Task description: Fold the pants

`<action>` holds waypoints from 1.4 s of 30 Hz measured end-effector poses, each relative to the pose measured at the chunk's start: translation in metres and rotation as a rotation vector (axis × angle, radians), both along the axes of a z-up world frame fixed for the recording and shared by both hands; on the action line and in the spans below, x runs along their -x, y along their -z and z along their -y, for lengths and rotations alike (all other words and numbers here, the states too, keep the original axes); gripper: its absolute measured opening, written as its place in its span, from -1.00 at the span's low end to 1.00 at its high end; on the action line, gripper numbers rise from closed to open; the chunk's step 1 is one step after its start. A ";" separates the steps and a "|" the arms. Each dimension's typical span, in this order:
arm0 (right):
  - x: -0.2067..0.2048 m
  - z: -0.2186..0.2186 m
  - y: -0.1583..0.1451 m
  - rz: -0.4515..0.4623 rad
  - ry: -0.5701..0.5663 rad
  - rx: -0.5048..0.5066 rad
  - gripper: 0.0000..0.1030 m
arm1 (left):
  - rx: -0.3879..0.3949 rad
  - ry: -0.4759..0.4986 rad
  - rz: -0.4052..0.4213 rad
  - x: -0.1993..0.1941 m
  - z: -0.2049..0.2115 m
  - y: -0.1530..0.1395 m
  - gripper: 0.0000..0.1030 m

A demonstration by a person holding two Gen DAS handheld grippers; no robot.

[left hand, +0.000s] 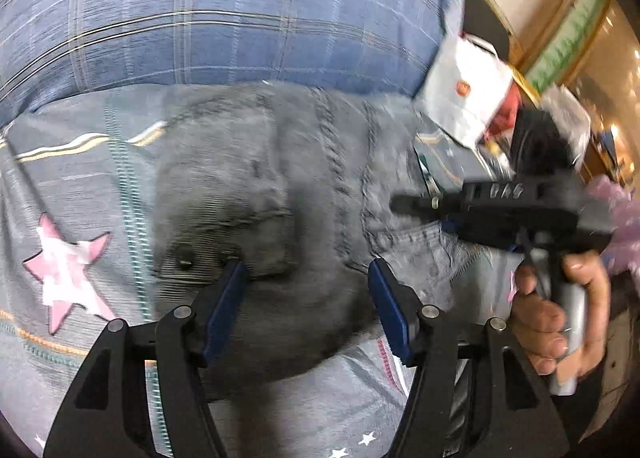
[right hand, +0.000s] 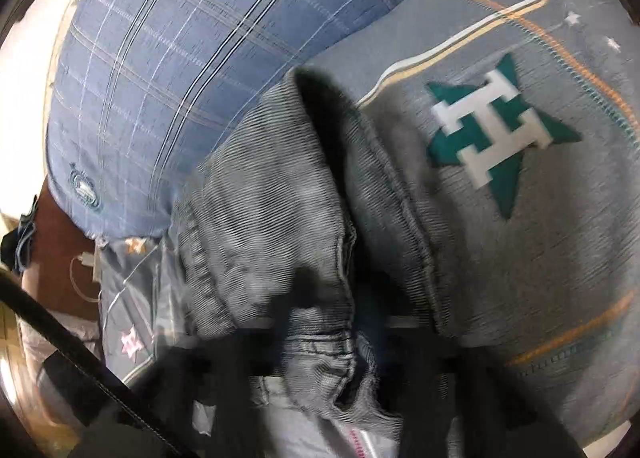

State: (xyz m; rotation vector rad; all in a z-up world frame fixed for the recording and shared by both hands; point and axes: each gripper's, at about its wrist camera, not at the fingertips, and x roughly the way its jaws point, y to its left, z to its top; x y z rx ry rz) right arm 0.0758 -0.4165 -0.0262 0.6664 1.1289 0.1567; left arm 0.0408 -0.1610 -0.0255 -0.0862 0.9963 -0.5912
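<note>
Grey denim pants (left hand: pixel 272 197) lie bunched on a grey bedsheet with stars (left hand: pixel 72 193). My left gripper (left hand: pixel 306 270) is open just above the pants, its blue pads (left hand: pixel 228 298) on either side of the bunched cloth, holding nothing. My right gripper (left hand: pixel 412 203) shows in the left wrist view, held in a hand and pointing left over the pants. In the right wrist view the pants (right hand: pixel 280 217) drape over the fingers and hide them, with the elastic waistband (right hand: pixel 320 354) lying between them; motion blur hides whether it is shut.
A blue plaid pillow (left hand: pixel 224 17) lies behind the pants, also in the right wrist view (right hand: pixel 168 69). A white bag (left hand: pixel 464 93) and clutter sit at the right. The sheet shows a green star with an H (right hand: pixel 492 129). A black strap (right hand: pixel 80 354) crosses the lower left.
</note>
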 end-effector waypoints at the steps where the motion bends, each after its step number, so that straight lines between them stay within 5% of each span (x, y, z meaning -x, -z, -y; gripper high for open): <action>1: 0.007 -0.003 -0.011 0.031 -0.009 0.032 -0.87 | -0.023 -0.002 0.014 0.004 0.003 -0.001 0.19; 6: 0.032 -0.011 -0.059 0.147 -0.075 0.144 -0.93 | 0.002 0.033 0.010 0.005 0.002 -0.008 0.23; 11: 0.006 -0.012 0.012 -0.111 -0.139 0.246 -0.86 | 0.066 0.041 -0.054 -0.008 -0.012 -0.008 0.23; 12: 0.007 -0.012 0.009 -0.104 -0.136 0.256 -0.82 | 0.089 0.033 -0.052 -0.009 -0.019 -0.010 0.23; 14: 0.010 -0.008 -0.012 -0.032 -0.093 0.268 -0.45 | 0.125 0.002 -0.053 -0.013 -0.034 -0.015 0.29; 15: 0.012 -0.003 -0.021 0.012 -0.065 0.248 0.06 | 0.137 -0.028 -0.057 -0.018 -0.042 -0.018 0.34; 17: 0.016 0.008 -0.028 0.059 -0.007 0.192 0.59 | 0.139 -0.099 -0.058 -0.028 -0.057 -0.019 0.52; 23: 0.010 0.048 0.006 -0.043 0.131 -0.019 0.57 | 0.067 -0.234 -0.209 -0.075 -0.066 0.015 0.51; 28: -0.005 0.035 0.025 -0.074 0.068 -0.080 0.42 | 0.174 -0.207 -0.342 -0.086 -0.049 0.048 0.22; 29: -0.004 0.032 0.024 -0.070 0.056 -0.077 0.30 | 0.191 -0.234 -0.332 -0.085 -0.050 0.049 0.19; 30: -0.009 0.026 0.028 -0.069 0.039 -0.065 -0.06 | 0.196 -0.243 -0.320 -0.084 -0.049 0.048 0.10; 32: -0.009 0.016 0.026 -0.055 0.015 -0.033 -0.54 | 0.158 -0.232 -0.303 -0.079 -0.045 0.044 -0.43; 35: -0.001 0.005 0.009 0.017 -0.007 0.036 -0.67 | 0.175 -0.212 -0.255 -0.063 -0.049 0.023 -0.64; 42: 0.029 -0.045 -0.032 0.148 -0.129 0.085 -0.72 | 0.204 -0.247 -0.211 -0.015 -0.099 -0.009 -0.67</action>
